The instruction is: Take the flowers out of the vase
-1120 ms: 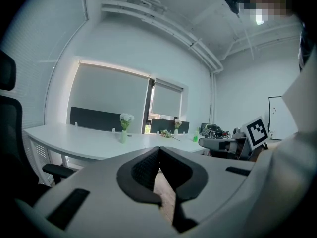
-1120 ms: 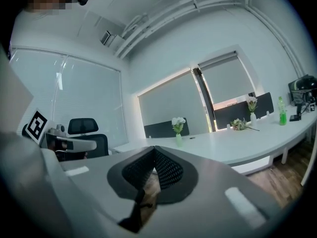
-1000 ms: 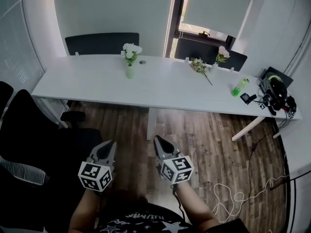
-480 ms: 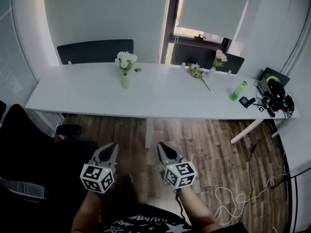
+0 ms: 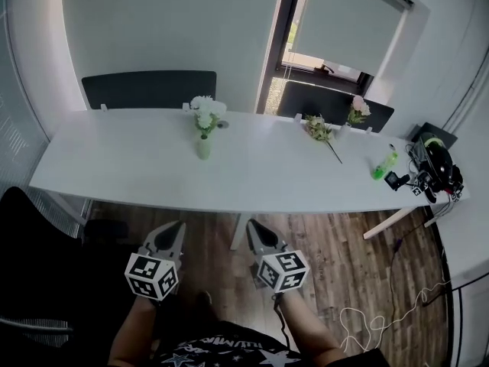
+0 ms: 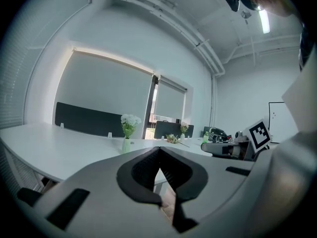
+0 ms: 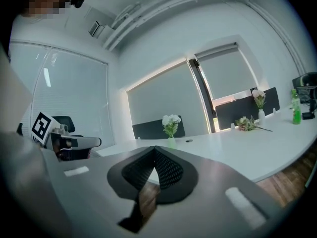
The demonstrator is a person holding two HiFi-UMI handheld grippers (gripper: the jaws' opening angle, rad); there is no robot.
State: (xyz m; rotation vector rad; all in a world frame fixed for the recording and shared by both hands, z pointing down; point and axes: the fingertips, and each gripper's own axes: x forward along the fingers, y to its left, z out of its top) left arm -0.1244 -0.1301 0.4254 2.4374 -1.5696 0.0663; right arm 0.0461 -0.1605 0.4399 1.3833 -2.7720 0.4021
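Flowers (image 5: 205,113) stand in the vase (image 5: 204,148) on the table (image 5: 130,159), bottle (image 5: 382,164) well aside; left claw (image 5: 176,227) and right claw (image 5: 253,225) clenched, empty.

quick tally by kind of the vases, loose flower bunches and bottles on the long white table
vases holding flowers: 2, the white-flower vase and the pink-flower vase
loose flower bunch lying flat: 1
green bottle: 1
total: 4
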